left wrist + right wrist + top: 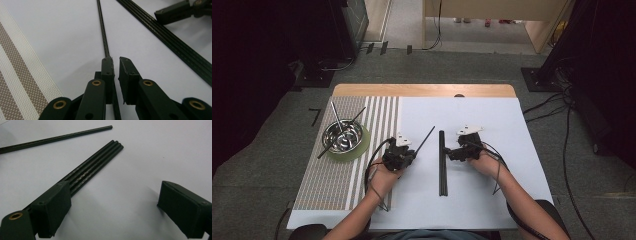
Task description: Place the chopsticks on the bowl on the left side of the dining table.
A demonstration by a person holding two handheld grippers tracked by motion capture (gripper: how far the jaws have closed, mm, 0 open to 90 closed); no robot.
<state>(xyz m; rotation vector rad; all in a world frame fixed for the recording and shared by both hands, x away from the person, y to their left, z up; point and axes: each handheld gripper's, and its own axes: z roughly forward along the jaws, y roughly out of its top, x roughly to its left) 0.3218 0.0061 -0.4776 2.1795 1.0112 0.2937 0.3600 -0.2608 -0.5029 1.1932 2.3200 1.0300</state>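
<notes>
The single black rod [103,35] is held by the left gripper [115,66], whose fingers [108,71] are drawn almost together, with only a narrow slit between the two pads. In the left gripper view, the rod is seen passing along the inner face of the left pad and running on below it, so the rod is pinched close to one end, while its long free part reaches away over the white sheet [62,37]. In the high view the same rod [424,140] is seen slanting up and to the right from the left gripper [408,154]. A bundle of black rods [442,162] is laid straight on the white sheet near the middle of the table [422,90], just to the right of the held rod and apart from it. The right gripper [451,153] is placed at this bundle, and its fingers [53,207] are spread wide apart. In the right gripper view one pad is set against the side of the bundle [95,165], while the other pad stands well clear on bare sheet; nothing is clamped. At the left of the table a metal bowl [343,136] with sticks in it is set on a green coaster upon a striped mat [332,180].
</notes>
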